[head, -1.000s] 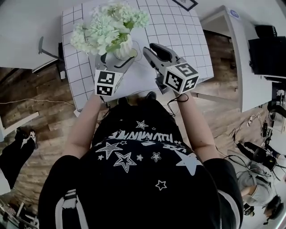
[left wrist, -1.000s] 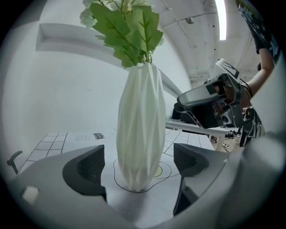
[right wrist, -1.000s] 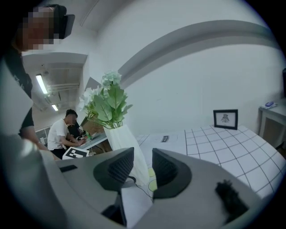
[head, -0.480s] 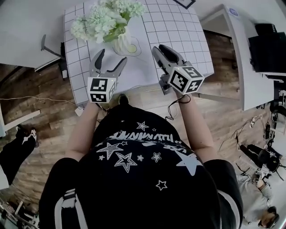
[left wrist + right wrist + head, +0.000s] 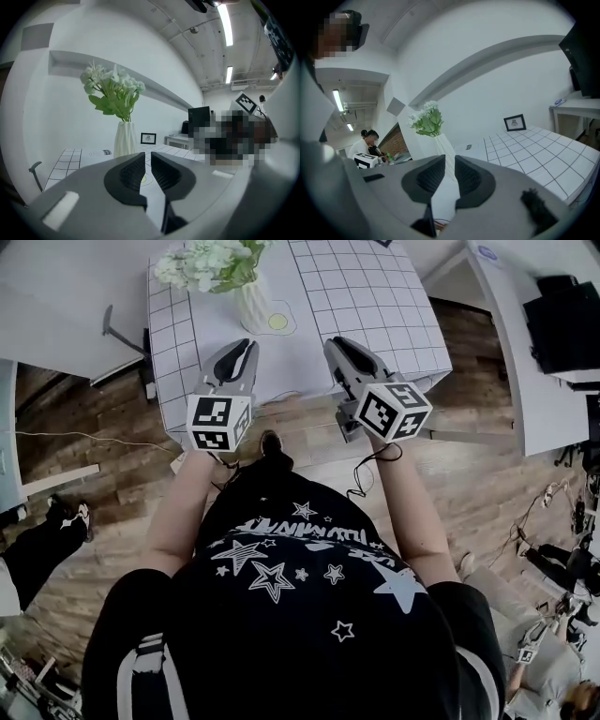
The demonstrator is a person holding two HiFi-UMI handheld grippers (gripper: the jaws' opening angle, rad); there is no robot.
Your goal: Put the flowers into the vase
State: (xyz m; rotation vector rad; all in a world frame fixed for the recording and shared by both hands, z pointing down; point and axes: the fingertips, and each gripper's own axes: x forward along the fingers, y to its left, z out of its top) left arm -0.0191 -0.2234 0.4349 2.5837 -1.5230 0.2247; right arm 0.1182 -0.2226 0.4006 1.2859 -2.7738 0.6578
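Note:
The pale green-white flowers (image 5: pixel 211 261) stand in the white ribbed vase (image 5: pixel 251 307) at the far left of the gridded table (image 5: pixel 375 296). Both grippers hang near the table's front edge, well short of the vase. My left gripper (image 5: pixel 238 351) has just been closing and is shut with nothing between its jaws. In the left gripper view the flowers (image 5: pixel 112 91) and vase (image 5: pixel 124 138) rise beyond the left gripper (image 5: pixel 147 157). My right gripper (image 5: pixel 339 343) has just been closing too. The right gripper view has the flowers (image 5: pixel 426 119) and vase (image 5: pixel 442 140) ahead of the empty right gripper (image 5: pixel 450 159), whose jaws stand a thin slit apart.
A yellow spot on a round mat (image 5: pixel 277 322) lies beside the vase. A small picture frame (image 5: pixel 148 138) stands at the table's far end. A second white table (image 5: pixel 525 352) is to the right, a grey stand (image 5: pixel 117 329) to the left. People (image 5: pixel 365 143) sit in the background.
Both grippers have drawn back from the vase to the table's near edge. The left jaws went from wide open to shut. The flowers stay in the vase.

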